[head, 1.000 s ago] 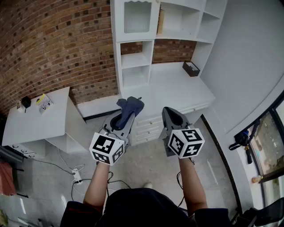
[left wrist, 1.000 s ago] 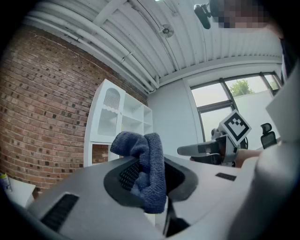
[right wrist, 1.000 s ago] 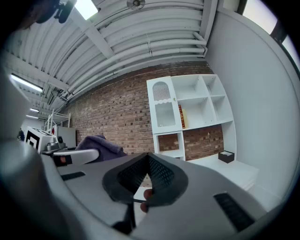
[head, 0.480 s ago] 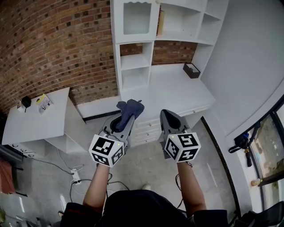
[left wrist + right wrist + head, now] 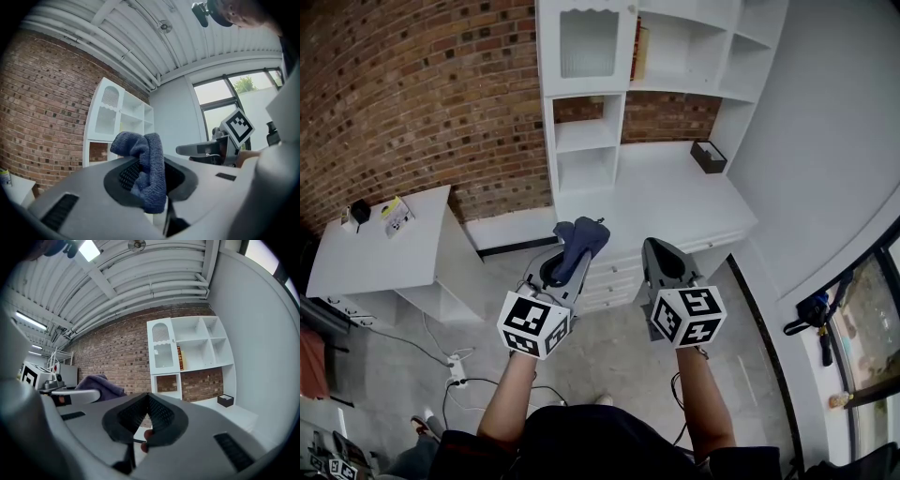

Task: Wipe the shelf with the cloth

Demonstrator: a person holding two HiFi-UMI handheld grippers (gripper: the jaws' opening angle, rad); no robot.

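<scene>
A dark blue cloth (image 5: 579, 239) is bunched between the jaws of my left gripper (image 5: 567, 255), which is shut on it; the cloth (image 5: 146, 168) fills the jaw gap in the left gripper view. My right gripper (image 5: 664, 255) is shut with nothing in it, its pads meeting at the tips (image 5: 146, 405). Both are held in the air in front of the white shelf unit (image 5: 586, 141), well short of it. The shelf unit (image 5: 187, 357) shows open cubbies and a wide desk-like surface (image 5: 675, 187).
A small dark box (image 5: 710, 156) sits at the back right of the desk surface. Drawers (image 5: 609, 277) lie under it. A white side table (image 5: 384, 253) with small items stands left. Brick wall (image 5: 422, 94) is behind. Cables and a power strip (image 5: 459, 370) lie on the floor.
Both grippers have stayed nearly in place, shifting slightly right and forward toward the shelf unit. The cloth remains held in the left gripper.
</scene>
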